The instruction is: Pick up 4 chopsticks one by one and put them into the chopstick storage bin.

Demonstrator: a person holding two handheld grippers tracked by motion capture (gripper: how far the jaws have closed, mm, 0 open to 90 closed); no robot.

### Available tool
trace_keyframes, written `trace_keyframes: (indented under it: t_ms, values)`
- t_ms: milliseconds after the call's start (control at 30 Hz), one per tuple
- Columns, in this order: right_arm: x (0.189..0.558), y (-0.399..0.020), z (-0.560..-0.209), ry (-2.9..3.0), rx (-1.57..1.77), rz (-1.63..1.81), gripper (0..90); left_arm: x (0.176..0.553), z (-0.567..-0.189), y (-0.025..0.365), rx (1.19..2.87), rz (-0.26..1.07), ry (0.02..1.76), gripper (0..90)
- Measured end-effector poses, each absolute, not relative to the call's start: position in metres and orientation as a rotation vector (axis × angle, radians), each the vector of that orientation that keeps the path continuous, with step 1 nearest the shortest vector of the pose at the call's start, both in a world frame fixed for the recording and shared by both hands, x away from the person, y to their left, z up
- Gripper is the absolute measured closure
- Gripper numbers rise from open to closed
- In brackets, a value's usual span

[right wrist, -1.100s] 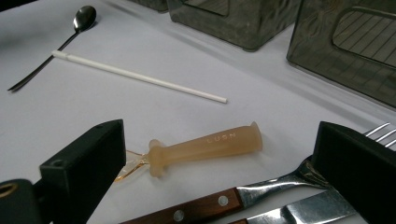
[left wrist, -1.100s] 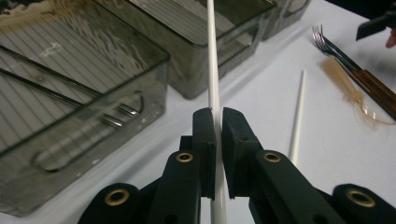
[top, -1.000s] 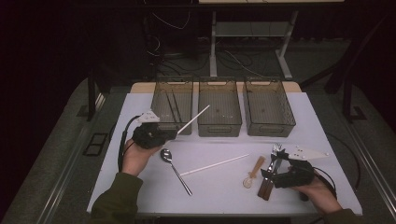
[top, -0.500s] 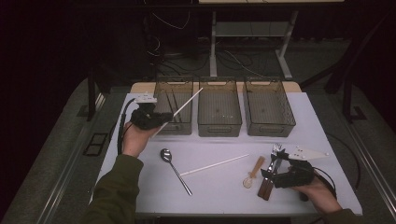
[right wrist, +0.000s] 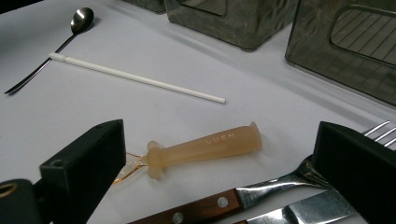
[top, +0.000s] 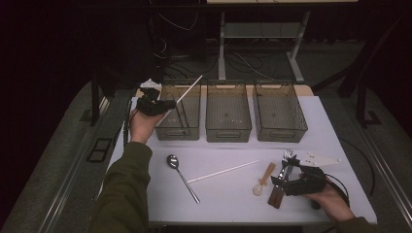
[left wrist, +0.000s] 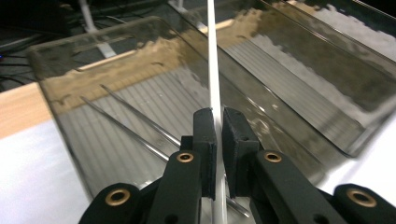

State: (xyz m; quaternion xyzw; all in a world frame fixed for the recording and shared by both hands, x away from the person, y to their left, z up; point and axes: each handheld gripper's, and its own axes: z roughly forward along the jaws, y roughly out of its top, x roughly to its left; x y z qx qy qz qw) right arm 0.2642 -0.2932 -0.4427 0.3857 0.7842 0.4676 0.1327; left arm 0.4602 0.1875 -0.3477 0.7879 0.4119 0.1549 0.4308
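My left gripper [top: 170, 103] is shut on a thin white stick [top: 189, 89] and holds it at the near-left corner of the left mesh bin [top: 182, 127]. In the left gripper view the white stick [left wrist: 212, 70] rises from between the closed pads [left wrist: 205, 135] over the bin floor [left wrist: 261, 70], where two thin rods [left wrist: 130, 116] lie. My right gripper [top: 283, 180] rests at the table's front right, open. Its jaws stand wide either side of a tan plastic spoon [right wrist: 205, 144]. A second white stick [top: 223, 171] lies mid-table.
Middle bin [top: 228, 114] and right bin [top: 279, 114] stand in a row behind. A metal spoon [top: 180, 171] lies front left of centre. A wooden-handled fork [right wrist: 280, 182] and a knife [right wrist: 299, 210] lie beside my right gripper. The white table [top: 330, 126] ends just behind my right hand.
My left hand has carried the white stick away from the table's middle, up and back to the left bin's corner. The right hand has stayed put.
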Motion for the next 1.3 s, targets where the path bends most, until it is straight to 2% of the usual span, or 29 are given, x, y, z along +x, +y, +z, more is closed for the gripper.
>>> trace_keyframes:
  t_ms: [433, 1033, 1100, 1300]
  values:
    - [0.264, -0.293, -0.442, 2.270, 1.115, 1.365, 3.1, 0.479, -0.373, 0.185, 2.013, 0.399, 1.152, 84.0]
    - [0.264, -0.294, -0.442, 2.269, 1.123, 1.367, 3.1, 0.484, -0.395, 0.180, 2.084, 0.364, 1.178, 83.6]
    - [0.264, -0.294, -0.442, 2.270, 1.123, 1.366, 3.1, 0.483, -0.395, 0.180, 2.077, 0.376, 1.176, 82.5]
    - [0.264, -0.294, -0.442, 2.269, 1.124, 1.367, 3.1, 0.482, -0.391, 0.180, 2.050, 0.389, 1.166, 68.8]
